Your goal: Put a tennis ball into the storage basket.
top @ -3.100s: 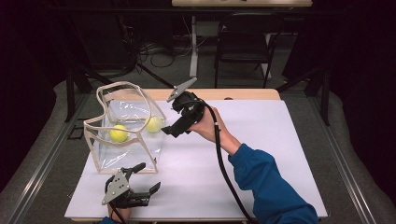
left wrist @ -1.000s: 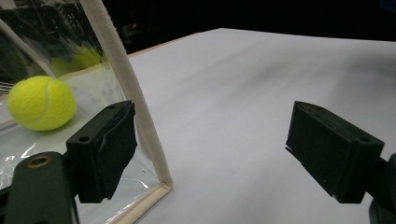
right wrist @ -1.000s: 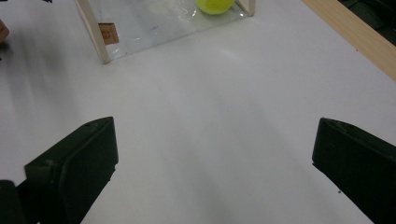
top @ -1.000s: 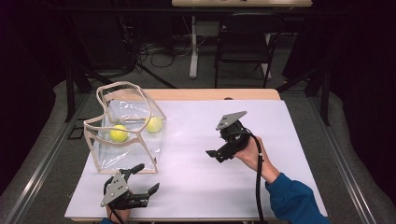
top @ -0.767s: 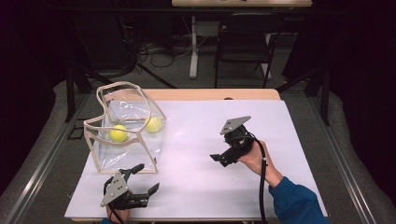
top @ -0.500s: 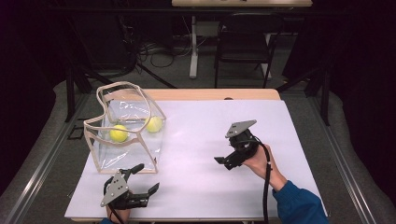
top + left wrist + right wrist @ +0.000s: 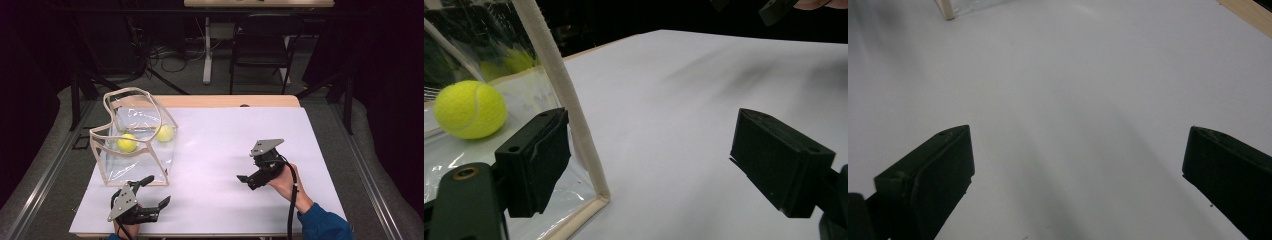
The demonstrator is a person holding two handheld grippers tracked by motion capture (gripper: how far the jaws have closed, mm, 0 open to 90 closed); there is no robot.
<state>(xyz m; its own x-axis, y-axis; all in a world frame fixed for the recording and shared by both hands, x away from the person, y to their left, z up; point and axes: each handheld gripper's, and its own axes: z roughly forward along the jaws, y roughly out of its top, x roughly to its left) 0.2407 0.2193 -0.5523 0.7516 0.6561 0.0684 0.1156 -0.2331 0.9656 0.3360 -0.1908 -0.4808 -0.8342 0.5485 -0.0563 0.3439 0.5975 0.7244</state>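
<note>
Yellow tennis balls (image 7: 127, 143) are seen inside a clear bag (image 7: 134, 125) at the tabletop's (image 7: 220, 145) left. Just beside the bag's near corner, the left claw (image 7: 151, 191) is held wide apart, empty. Well apart, the right claw (image 7: 248, 180) is likewise spread wide over bare surface.

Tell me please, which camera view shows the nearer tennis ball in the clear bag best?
The left gripper view: the tennis ball is large and sharp there, seam visible. In the high view it is small, inside the clear bag.
</note>
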